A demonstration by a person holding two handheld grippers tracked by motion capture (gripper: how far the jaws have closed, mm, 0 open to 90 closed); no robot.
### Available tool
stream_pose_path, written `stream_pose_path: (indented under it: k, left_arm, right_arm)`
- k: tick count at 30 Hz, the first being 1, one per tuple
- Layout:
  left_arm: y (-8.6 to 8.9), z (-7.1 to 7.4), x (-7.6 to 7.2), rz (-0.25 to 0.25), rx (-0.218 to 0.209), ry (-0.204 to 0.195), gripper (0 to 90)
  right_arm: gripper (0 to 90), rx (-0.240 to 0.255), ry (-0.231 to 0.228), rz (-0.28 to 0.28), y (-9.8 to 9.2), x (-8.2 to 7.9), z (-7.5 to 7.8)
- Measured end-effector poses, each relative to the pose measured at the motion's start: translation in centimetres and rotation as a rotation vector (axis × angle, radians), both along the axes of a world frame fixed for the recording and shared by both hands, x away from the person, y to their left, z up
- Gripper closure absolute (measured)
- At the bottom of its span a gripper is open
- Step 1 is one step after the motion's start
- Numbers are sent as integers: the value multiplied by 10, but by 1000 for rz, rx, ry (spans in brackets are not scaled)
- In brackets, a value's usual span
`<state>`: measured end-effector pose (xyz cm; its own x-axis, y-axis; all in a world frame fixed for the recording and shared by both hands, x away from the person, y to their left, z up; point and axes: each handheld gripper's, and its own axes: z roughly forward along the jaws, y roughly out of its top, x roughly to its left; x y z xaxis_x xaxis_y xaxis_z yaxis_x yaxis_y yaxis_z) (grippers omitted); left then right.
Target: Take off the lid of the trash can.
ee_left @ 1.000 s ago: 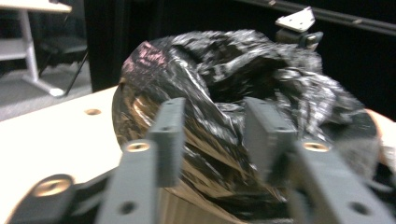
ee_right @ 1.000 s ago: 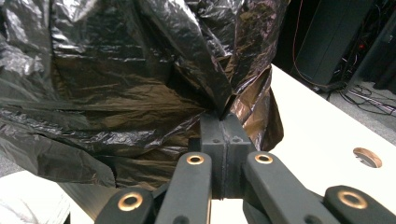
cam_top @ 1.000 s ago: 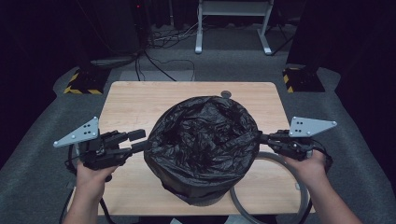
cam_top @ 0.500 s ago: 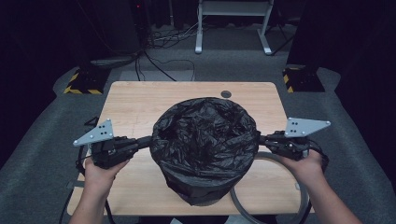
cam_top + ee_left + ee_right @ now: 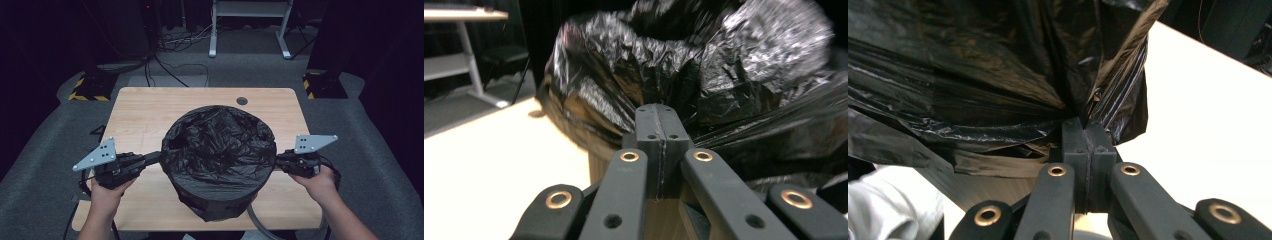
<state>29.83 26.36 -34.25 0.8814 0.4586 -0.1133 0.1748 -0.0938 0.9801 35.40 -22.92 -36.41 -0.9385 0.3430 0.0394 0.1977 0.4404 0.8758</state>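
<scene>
The black bin liner [image 5: 220,145] is draped over a round bin [image 5: 220,200] standing upright mid-desk [image 5: 145,115], mouth and long axis pointing up. The left hand-held gripper [image 5: 156,158] and right hand-held gripper [image 5: 278,161] are each clenched on liner film at opposite rim sides. Fitting appears mostly done; judged remaining: pull the overhang down and release.

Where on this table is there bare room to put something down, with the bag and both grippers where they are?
The far strip of the wooden table, between the black bag over the bin and the round grommet hole, lies bare, widest at the far left corner. The near half is crowded: the left gripper and right gripper pinch the bag on either side.
</scene>
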Motion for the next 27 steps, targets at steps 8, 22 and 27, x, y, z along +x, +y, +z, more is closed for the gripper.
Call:
stream_pose_path:
  k: [8, 22, 27]
  left_arm:
    - [-12, -4, 3, -10, 131, 55, 900]
    - [-10, -2, -4, -47, 91, 22, 900]
    - [-11, -18, -9, -43, 177, 49, 900]
  right_arm:
    - [900, 37, 5, 0, -2, 2, 1]
    - [900, -46, 44, 21, -1, 5, -15]
    - [900, 42, -12, 30, -4, -2, 3]
